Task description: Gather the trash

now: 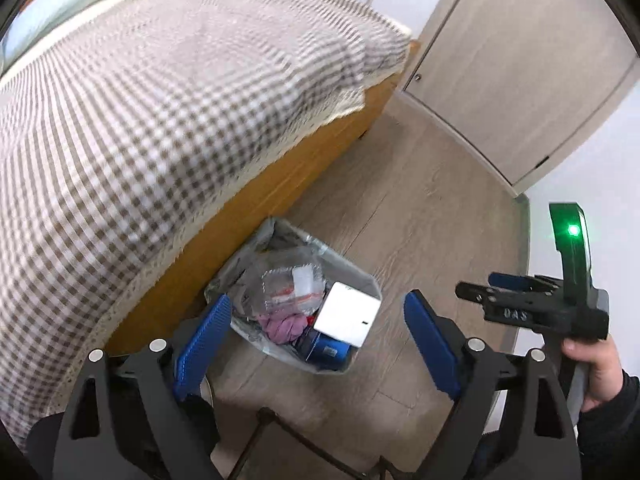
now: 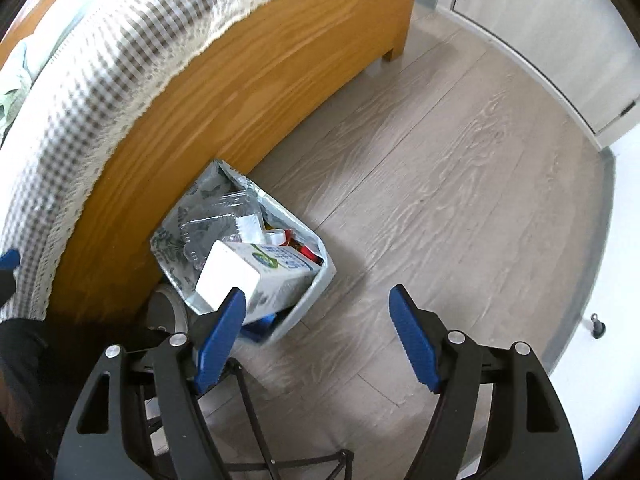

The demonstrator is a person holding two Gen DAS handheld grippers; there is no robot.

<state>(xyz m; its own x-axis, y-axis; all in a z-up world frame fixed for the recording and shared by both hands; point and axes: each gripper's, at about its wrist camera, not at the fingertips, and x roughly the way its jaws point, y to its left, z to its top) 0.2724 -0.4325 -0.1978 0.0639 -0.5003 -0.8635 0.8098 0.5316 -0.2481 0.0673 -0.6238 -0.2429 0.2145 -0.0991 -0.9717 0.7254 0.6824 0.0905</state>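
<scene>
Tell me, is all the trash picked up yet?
Mostly, it seems. The trash bin by the bed already holds a white carton and plastic wrappers. Both the left hand-held gripper and right hand-held gripper are open and empty. No trash shows on the floor.

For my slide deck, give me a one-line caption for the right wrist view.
Open right gripper above a lined trash bin holding a white carton, beside the wooden bed frame.

Grey wood-plank floor (image 2: 440,168), lined trash bin (image 2: 320,280) against wooden bed (image 2: 248,92)
</scene>
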